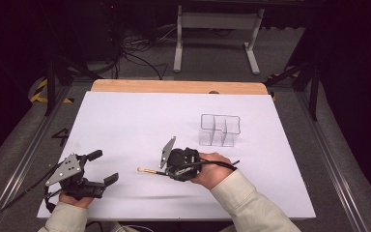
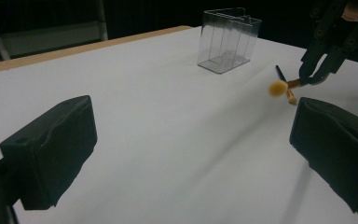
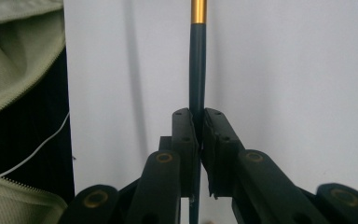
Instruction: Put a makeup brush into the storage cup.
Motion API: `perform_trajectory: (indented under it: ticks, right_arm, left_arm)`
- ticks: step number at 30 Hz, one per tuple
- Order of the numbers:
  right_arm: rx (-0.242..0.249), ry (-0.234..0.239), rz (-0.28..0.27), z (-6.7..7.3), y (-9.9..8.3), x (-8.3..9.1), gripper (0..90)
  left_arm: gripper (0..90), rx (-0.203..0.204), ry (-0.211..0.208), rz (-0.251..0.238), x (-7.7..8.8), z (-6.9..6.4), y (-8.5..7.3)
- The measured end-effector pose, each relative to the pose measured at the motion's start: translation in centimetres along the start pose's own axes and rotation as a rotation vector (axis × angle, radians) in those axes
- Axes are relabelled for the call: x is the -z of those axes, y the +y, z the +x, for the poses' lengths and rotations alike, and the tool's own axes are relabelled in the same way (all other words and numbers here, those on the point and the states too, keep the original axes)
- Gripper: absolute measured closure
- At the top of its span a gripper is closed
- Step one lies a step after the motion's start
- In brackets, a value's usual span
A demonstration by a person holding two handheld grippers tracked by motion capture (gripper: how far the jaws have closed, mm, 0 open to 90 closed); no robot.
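Observation:
A makeup brush with a dark handle, gold ferrule and pale yellow tip is pinched by its handle in my right gripper, which is shut on it. In the high view this gripper hovers over the middle front of the white sheet, with the brush pointing left. The left gripper view shows the brush held off the sheet, and what looks like a second small brush lying just below it. My left gripper rests at the front left, open, with nothing between its jaws.
A clear plastic organizer with several upright compartments stands right of centre, behind my right hand. The white sheet covers a wooden tabletop. Beyond the far edge are a white stand's legs and cables on the floor.

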State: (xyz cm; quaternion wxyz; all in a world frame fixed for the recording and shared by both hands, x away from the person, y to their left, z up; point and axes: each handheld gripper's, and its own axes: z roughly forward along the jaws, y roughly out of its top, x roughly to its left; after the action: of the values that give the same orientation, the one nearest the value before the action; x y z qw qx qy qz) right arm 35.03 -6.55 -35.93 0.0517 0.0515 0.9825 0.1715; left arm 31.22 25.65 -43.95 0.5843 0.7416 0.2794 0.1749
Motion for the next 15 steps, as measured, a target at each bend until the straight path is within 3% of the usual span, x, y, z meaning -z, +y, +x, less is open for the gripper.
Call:
perform_trajectory:
  ticks: [7, 15]
  right_arm:
    - [-0.017, -0.029, -0.055, -0.1, -0.5, 1.2, 83.8]
    - [-0.049, -0.083, -0.160, -0.5, -1.6, 2.6, 83.8]
  left_arm:
    - [1.2, 0.002, 0.002, 0.002, 0.0, 0.0, 0.0]
    - [1.2, 0.002, 0.006, 0.004, 0.0, 0.0, 0.0]
